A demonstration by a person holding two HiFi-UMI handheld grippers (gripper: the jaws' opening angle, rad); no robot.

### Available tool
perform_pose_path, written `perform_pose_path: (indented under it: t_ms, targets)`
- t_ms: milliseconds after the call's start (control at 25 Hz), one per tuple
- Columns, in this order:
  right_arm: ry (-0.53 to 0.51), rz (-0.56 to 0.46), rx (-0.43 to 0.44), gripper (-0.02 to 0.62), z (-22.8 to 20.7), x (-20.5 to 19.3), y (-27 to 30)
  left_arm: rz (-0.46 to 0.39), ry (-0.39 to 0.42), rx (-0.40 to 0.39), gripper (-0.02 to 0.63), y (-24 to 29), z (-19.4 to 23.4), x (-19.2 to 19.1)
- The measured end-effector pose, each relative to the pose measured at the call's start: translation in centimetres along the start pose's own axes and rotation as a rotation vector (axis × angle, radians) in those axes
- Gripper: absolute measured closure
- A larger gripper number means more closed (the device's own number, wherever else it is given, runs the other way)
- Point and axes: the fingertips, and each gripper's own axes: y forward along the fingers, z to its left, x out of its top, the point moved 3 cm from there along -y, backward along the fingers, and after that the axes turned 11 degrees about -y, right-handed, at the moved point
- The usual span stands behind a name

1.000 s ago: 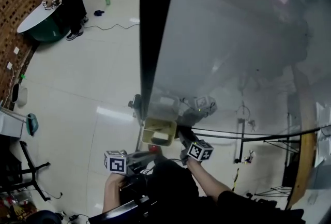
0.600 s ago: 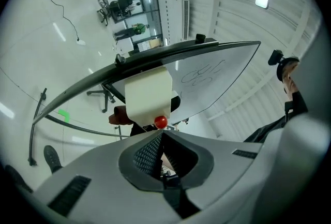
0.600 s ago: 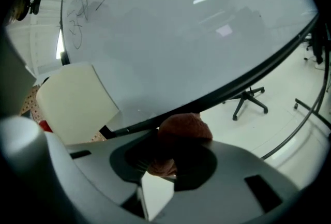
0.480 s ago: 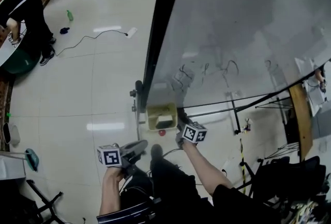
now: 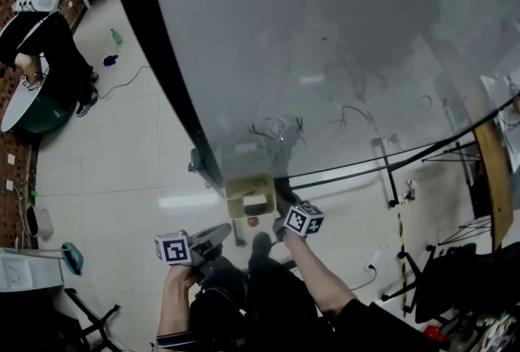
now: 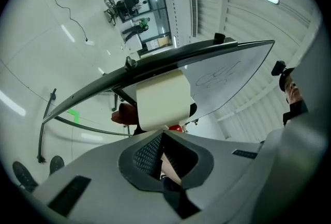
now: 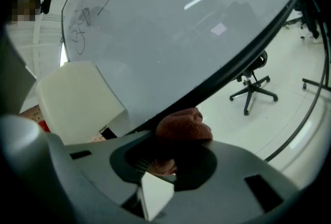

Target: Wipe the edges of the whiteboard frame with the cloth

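The whiteboard has a black frame whose left edge and bottom edge meet near a beige box fixed at the lower corner. My right gripper is at that corner, shut on a reddish-brown cloth that rests against the frame's bottom edge. In the left gripper view the cloth shows beside the beige box, under the frame. My left gripper hangs lower left of the box, apart from the board, jaws shut with nothing held.
A person bends over a round table at the far left. A green bottle and a cable lie on the floor. The board's stand bars run right. An office chair stands beyond the frame.
The head view has swung, so the board's left edge now slants toward the upper left. Both grippers stay near the beige box, the right one still at the corner.
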Motion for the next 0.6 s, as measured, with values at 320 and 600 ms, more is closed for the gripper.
perform_pose_path:
  t_ms: [320,600]
  targets:
    - [0.077,-0.090,0.027,0.495,1.0,-0.2,0.6,0.018,-0.027,0.051,0.611,-0.5,1.2,0.9]
    - [0.132,-0.212,-0.072,0.497,1.2,-0.6,0.9,0.155,0.013,0.027,0.610,-1.2,1.5,4.1]
